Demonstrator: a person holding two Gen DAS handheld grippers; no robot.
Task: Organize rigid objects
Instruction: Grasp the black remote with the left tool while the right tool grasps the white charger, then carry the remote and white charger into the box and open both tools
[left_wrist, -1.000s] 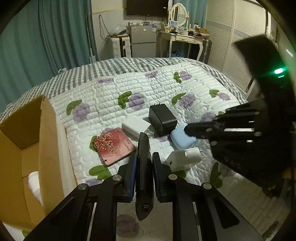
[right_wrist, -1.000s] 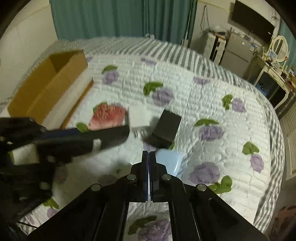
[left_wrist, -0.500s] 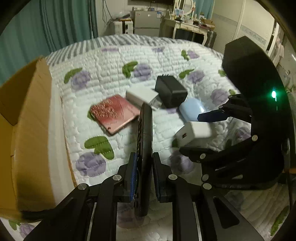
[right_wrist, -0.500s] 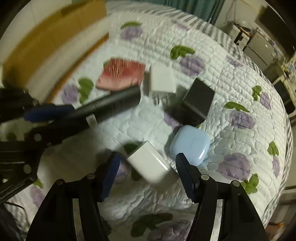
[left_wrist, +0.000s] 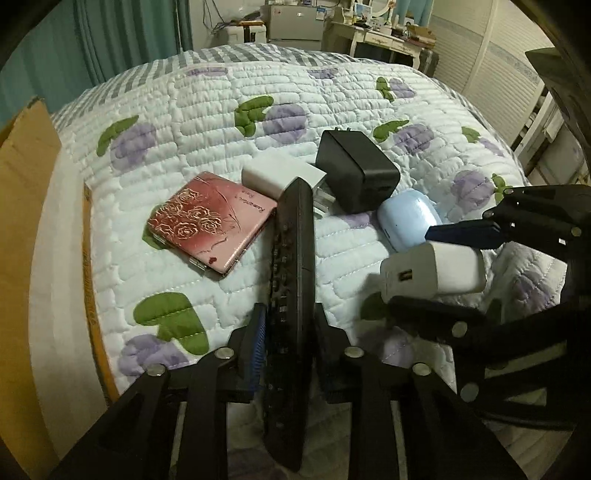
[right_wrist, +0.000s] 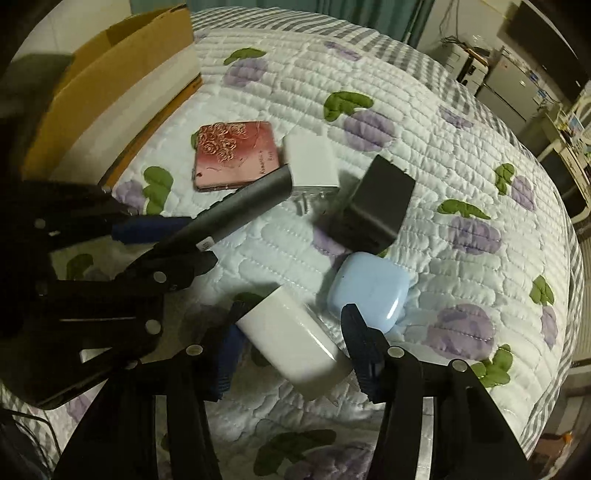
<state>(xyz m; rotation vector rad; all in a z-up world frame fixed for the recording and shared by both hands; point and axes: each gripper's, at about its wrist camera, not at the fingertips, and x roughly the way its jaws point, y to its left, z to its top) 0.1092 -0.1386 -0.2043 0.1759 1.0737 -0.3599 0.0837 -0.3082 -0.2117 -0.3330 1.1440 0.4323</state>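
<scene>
Left wrist view: my left claw (left_wrist: 286, 339) has the black remote (left_wrist: 291, 291) standing on edge between its jaws, which are easing apart; the pads sit close at both flanks, but I cannot tell whether they press. The remote's far end reaches the frame centre, just beside the pink rose-embossed case (left_wrist: 210, 225) and the white adapter (left_wrist: 282, 175). The black adapter (left_wrist: 356, 171) lies right of that one, the pale blue earbud case (left_wrist: 408, 219) below it. All rest on the quilted bedspread (left_wrist: 221, 107). A cardboard box (left_wrist: 22, 177) fills the left edge.

Right wrist view: my right claw (right_wrist: 291, 347) straddles the white charger (right_wrist: 295, 343) at lower centre. Its jaws are closing. The left pad sits against the charger's side, and a narrow gap shows at the right pad. The blue case (right_wrist: 369, 291) lies just right of the charger, touching or nearly so. The left claw (right_wrist: 166, 243) with the remote (right_wrist: 240, 210) crosses the left half of the frame.
</scene>
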